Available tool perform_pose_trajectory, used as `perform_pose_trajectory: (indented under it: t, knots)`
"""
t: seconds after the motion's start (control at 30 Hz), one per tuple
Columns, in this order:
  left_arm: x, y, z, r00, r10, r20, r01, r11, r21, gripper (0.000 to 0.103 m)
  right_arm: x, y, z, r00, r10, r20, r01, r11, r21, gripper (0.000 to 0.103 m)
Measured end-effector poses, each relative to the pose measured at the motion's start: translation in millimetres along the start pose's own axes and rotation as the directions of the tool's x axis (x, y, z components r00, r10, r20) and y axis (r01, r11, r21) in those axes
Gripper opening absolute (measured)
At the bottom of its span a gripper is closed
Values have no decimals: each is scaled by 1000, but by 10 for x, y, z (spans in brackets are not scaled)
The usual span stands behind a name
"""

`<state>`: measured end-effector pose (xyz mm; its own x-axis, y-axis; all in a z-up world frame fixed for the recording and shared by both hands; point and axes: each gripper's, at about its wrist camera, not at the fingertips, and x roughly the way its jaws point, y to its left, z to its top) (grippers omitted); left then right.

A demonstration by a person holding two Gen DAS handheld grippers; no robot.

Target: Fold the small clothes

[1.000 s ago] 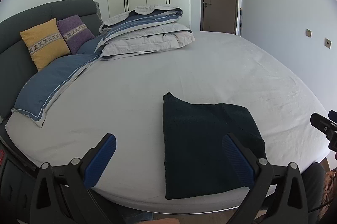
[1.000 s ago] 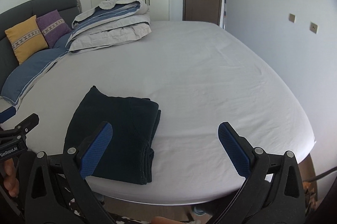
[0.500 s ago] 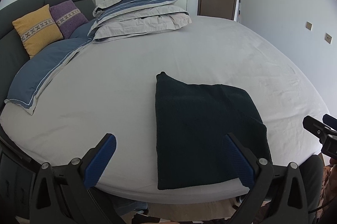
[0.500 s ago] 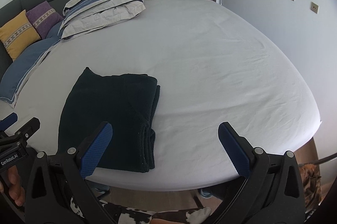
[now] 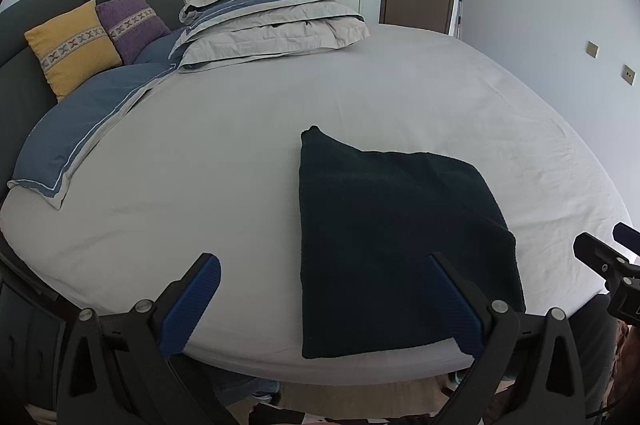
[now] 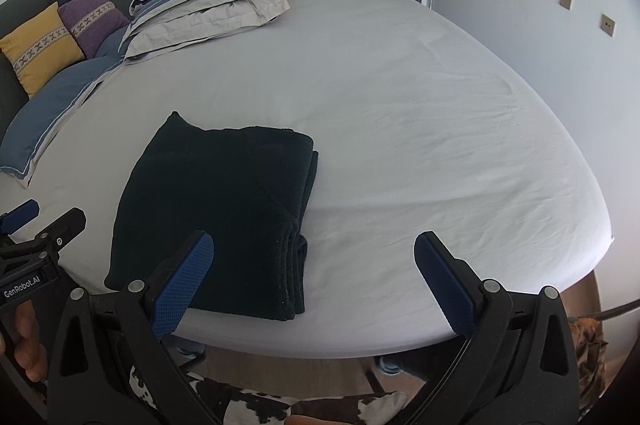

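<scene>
Folded dark navy knit garment [image 5: 396,249] flat on white-sheeted bed [image 5: 224,153], near front edge. Left gripper [image 5: 324,301] spread wide, holding nothing; right blue pad overlaps garment's near right part in view, contact unclear. Right gripper [image 6: 320,281] equally wide, empty; left pad over garment's [image 6: 216,209] near edge, stacked fold layers between fingers.

The black two-finger left gripper with blue ribbed pads [image 5: 320,301] and its matching right gripper [image 6: 314,283] both hover side by side (jaws spread wide, gripping nothing), pointing forward.
</scene>
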<state>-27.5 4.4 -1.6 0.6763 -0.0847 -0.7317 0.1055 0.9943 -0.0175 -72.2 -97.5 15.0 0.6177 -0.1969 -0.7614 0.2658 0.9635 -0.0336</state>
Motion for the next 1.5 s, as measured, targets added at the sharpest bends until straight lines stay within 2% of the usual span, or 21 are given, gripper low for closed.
perform_pose_trajectory:
  t: [1.5]
  knots:
    - [27,14,-38,1000,6,-12,-7,1000,-8,103,109,88,-52,1000,3,-20,-3,1000,-21,102]
